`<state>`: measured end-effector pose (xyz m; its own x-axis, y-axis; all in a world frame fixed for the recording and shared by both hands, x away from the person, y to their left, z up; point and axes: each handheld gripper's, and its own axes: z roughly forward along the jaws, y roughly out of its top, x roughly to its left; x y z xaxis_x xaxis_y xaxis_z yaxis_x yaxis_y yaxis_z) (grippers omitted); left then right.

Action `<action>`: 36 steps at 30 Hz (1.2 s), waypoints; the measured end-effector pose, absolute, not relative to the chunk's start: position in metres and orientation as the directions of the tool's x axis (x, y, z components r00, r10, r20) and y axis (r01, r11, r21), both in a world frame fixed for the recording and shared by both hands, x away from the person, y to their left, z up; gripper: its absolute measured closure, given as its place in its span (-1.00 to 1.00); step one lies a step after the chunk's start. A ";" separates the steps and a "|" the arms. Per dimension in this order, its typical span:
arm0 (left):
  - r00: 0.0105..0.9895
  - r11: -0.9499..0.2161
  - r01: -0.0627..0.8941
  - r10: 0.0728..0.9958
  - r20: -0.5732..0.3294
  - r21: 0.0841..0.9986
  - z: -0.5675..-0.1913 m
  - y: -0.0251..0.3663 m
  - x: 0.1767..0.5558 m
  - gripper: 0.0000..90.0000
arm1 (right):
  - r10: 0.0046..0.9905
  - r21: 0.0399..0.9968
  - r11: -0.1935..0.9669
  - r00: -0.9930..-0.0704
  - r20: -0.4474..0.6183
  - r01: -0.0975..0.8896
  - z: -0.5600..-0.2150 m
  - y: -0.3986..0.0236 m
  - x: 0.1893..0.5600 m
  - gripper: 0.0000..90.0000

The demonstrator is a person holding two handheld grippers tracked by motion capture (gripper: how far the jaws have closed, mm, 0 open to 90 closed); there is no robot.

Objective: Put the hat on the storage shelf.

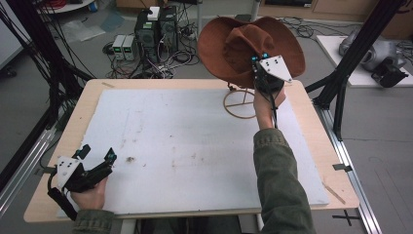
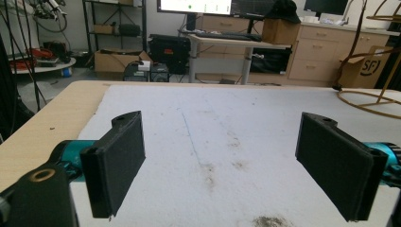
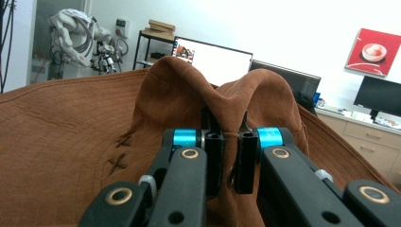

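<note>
A brown wide-brimmed hat (image 1: 243, 46) hangs in the air above the table's far right, over a wooden hat stand (image 1: 239, 102) with a ring base. My right gripper (image 1: 259, 62) is shut on the hat's crown; in the right gripper view the jaws pinch a fold of brown fabric (image 3: 227, 113) of the hat (image 3: 61, 137). My left gripper (image 1: 97, 155) rests at the table's near left corner, open, with nothing between its fingers. In the left gripper view the left gripper (image 2: 222, 161) faces bare white mat, and the stand's ring base (image 2: 373, 101) shows at far right.
A white mat (image 1: 195, 146) covers most of the wooden table (image 1: 58, 141). Black frame posts (image 1: 358, 53) stand at the right and left. Computers and cables (image 1: 156, 34) lie on the floor beyond the far edge.
</note>
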<state>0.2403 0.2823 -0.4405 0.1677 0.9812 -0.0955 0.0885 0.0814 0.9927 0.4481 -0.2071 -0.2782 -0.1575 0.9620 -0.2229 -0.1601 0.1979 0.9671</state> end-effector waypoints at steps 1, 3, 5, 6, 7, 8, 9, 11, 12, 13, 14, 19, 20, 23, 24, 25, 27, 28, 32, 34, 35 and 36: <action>0.168 0.081 0.089 0.981 -0.095 0.993 -0.440 0.283 0.240 -0.63 | 0.964 0.969 0.190 -0.158 -0.215 -0.159 -0.278 -0.207 0.448 0.92; 0.167 0.084 0.084 0.981 -0.097 0.993 -0.440 0.283 0.241 -0.63 | 0.965 0.970 0.185 -0.157 -0.209 -0.155 -0.279 -0.207 0.448 0.92; 0.165 0.084 0.080 0.982 -0.096 0.993 -0.440 0.283 0.241 -0.63 | 0.966 0.971 0.185 -0.155 -0.209 -0.153 -0.280 -0.207 0.448 0.92; 0.165 0.083 0.079 0.982 -0.095 0.993 -0.440 0.283 0.241 -0.63 | 0.965 0.971 0.188 -0.154 -0.210 -0.148 -0.281 -0.208 0.448 0.92; 0.165 0.082 0.079 0.982 -0.094 0.994 -0.440 0.283 0.241 -0.63 | 0.966 0.971 0.187 -0.151 -0.210 -0.148 -0.283 -0.208 0.448 0.92; 0.164 0.084 0.078 0.982 -0.095 0.993 -0.440 0.283 0.241 -0.63 | 0.968 0.974 0.178 -0.150 -0.199 -0.144 -0.285 -0.208 0.447 0.92; 0.166 0.083 0.078 0.982 -0.095 0.993 -0.440 0.283 0.241 -0.63 | 0.970 0.975 0.172 -0.150 -0.193 -0.142 -0.287 -0.208 0.447 0.92; 0.166 0.077 0.077 0.982 -0.089 0.994 -0.439 0.283 0.241 -0.63 | 0.971 0.975 0.172 -0.143 -0.191 -0.138 -0.291 -0.208 0.447 0.92; 0.165 0.075 0.075 0.982 -0.086 0.994 -0.439 0.282 0.240 -0.63 | 0.971 0.976 0.172 -0.142 -0.191 -0.136 -0.293 -0.207 0.447 0.92; 0.164 0.073 0.075 0.983 -0.084 0.995 -0.439 0.282 0.240 -0.63 | 0.971 0.975 0.176 -0.142 -0.194 -0.135 -0.295 -0.207 0.447 0.92; 0.165 0.075 0.076 0.983 -0.086 0.994 -0.439 0.282 0.240 -0.63 | 0.972 0.976 0.172 -0.141 -0.191 -0.133 -0.296 -0.207 0.447 0.92; 0.166 0.073 0.079 0.982 -0.085 0.994 -0.439 0.282 0.241 -0.63 | 0.974 0.979 0.159 -0.142 -0.176 -0.125 -0.298 -0.208 0.448 0.92; 0.165 0.073 0.077 0.983 -0.085 0.994 -0.439 0.282 0.241 -0.63 | 0.973 0.978 0.166 -0.139 -0.183 -0.123 -0.298 -0.208 0.449 0.92; 0.165 0.076 0.076 0.982 -0.088 0.994 -0.439 0.282 0.240 -0.63 | 0.971 0.977 0.180 -0.136 -0.195 -0.112 -0.300 -0.208 0.450 0.91; 0.166 0.076 0.076 0.982 -0.087 0.994 -0.439 0.282 0.240 -0.63 | 0.971 0.978 0.179 -0.139 -0.192 -0.104 -0.301 -0.208 0.450 0.91; 0.166 0.077 0.073 0.982 -0.088 0.994 -0.439 0.282 0.240 -0.63 | 0.971 0.979 0.181 -0.140 -0.193 -0.098 -0.302 -0.208 0.450 0.91; 0.165 0.077 0.073 0.982 -0.088 0.994 -0.439 0.282 0.240 -0.63 | 0.968 0.977 0.194 -0.143 -0.206 -0.093 -0.304 -0.208 0.451 0.92; 0.165 0.078 0.074 0.982 -0.090 0.994 -0.439 0.282 0.240 -0.63 | 0.967 0.976 0.199 -0.145 -0.211 -0.088 -0.305 -0.207 0.451 0.91; 0.165 0.077 0.076 0.982 -0.089 0.994 -0.439 0.282 0.240 -0.63 | 0.964 0.975 0.207 -0.154 -0.217 -0.079 -0.306 -0.207 0.451 0.91; 0.166 0.077 0.076 0.982 -0.089 0.994 -0.439 0.282 0.240 -0.63 | 0.963 0.975 0.209 -0.154 -0.219 -0.079 -0.306 -0.207 0.452 0.90; 0.165 0.077 0.076 0.982 -0.089 0.994 -0.439 0.282 0.240 -0.63 | 0.965 0.976 0.203 -0.156 -0.212 -0.075 -0.305 -0.208 0.452 0.87; 0.166 0.076 0.076 0.982 -0.088 0.994 -0.439 0.282 0.240 -0.63 | 0.965 0.977 0.199 -0.157 -0.208 -0.075 -0.305 -0.208 0.451 0.80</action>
